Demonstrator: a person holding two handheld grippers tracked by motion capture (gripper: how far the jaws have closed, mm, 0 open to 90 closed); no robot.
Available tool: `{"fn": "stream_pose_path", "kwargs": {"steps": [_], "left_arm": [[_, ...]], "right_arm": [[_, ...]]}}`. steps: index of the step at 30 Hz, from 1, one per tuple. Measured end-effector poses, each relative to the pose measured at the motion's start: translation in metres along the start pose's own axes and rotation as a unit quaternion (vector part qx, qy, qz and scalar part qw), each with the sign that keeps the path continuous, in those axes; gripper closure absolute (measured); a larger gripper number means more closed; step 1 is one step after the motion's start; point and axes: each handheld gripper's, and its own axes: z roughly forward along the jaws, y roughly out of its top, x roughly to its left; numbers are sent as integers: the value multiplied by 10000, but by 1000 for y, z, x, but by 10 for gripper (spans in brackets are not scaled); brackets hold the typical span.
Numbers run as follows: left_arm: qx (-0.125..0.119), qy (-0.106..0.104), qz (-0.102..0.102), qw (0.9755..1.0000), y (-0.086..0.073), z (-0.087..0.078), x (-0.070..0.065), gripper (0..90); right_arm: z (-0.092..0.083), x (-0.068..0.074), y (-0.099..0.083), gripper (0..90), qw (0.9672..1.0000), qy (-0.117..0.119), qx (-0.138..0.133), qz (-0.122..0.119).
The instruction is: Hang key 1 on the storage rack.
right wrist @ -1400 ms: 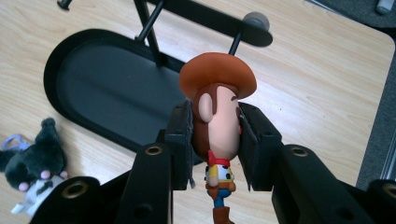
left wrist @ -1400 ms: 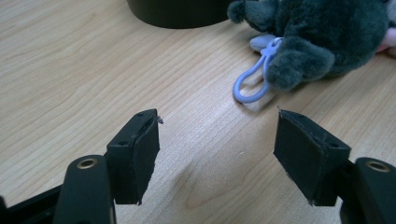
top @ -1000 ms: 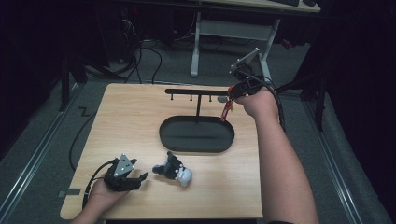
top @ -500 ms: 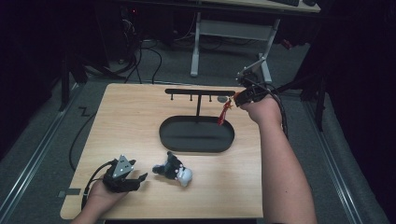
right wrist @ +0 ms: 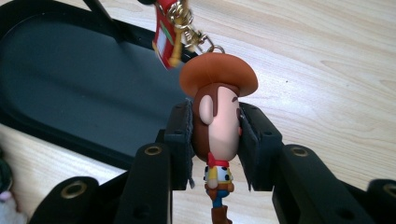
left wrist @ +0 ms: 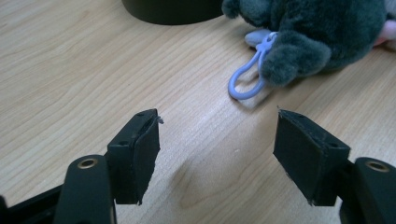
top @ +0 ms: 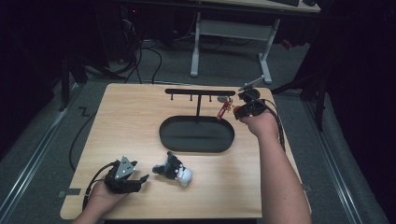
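Note:
A cowboy figure keychain (right wrist: 217, 121) in a brown hat is clamped by its head between the pads of my right gripper (right wrist: 215, 135), which is shut on it. Its gold chain and red tag (right wrist: 164, 35) lead upward. In the high view the red tag (top: 224, 110) hangs by the right end of the black hook rack (top: 200, 92), with my right gripper (top: 236, 111) just right of it; I cannot tell whether the chain is on a hook. My left gripper (top: 140, 179) rests open at the table's front left. A grey plush toy (left wrist: 317, 32) with a light-blue clasp (left wrist: 246, 80) lies ahead of its jaws (left wrist: 217, 135).
The rack stands on a black oval base (top: 196, 135) in the middle of the wooden table (top: 130, 121). The plush toy (top: 175, 170) lies in front of that base. A desk frame and cables are on the floor beyond the table's far edge.
My right hand has come down with the cowboy figure in its grip, staying by the rack's right end. The left gripper and the plush toy have not moved.

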Motion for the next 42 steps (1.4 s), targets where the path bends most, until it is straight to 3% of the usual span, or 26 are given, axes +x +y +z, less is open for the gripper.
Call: {"fn": "stream_pose_path", "kwargs": {"steps": [2,4,12,20,21,22,24,30,31,32,35,37,38,39,40,42], "left_arm": [[-12,11,-23,10000,0,-1,1,317],[-22,8,-50,10000,0,-2,2,320],[-23,-57,-54,10000,1,-1,0,323],[-59,-171,-92,9998,6,0,-3,326],[-63,-194,-72,9998,7,0,-4,326],[-78,-211,-49,9997,8,1,-5,326],[-105,-231,-9,9997,9,2,-7,328],[-76,-287,33,9996,12,6,-13,328],[-67,-292,39,9995,13,7,-13,328],[-82,-300,39,9995,13,7,-14,328],[-134,-335,10,9993,14,6,-15,330],[-159,-365,-5,9992,14,5,-15,332],[-180,-375,-28,9991,14,5,-16,334],[-207,-415,-74,9989,15,4,-15,334],[-278,-449,-130,9985,16,4,-15,335],[-348,-453,-168,9982,18,3,-14,340]], "right_arm": [[4,-1,-1,667,10000,-12,-23,34],[9,0,-3,559,9999,4,-111,95],[12,2,-22,509,9999,8,-129,58],[17,16,-72,495,9987,-129,-437,-216],[20,19,-88,466,9980,-65,-593,-223],[20,19,-88,466,9980,-65,-593,-223],[23,22,-105,446,9968,73,-776,-195],[36,23,-153,436,9920,167,-1249,-45],[41,23,-168,433,9902,137,-1386,-52],[41,23,-168,433,9902,137,-1386,-52],[46,23,-189,417,9861,148,-1653,-84],[47,25,-208,415,9799,107,-1990,-30],[48,27,-220,444,9719,62,-2354,15],[50,28,-231,456,9663,-19,-2574,77],[51,28,-233,421,9696,149,-2444,26],[51,30,-235,431,9701,122,-2419,-180]]}}
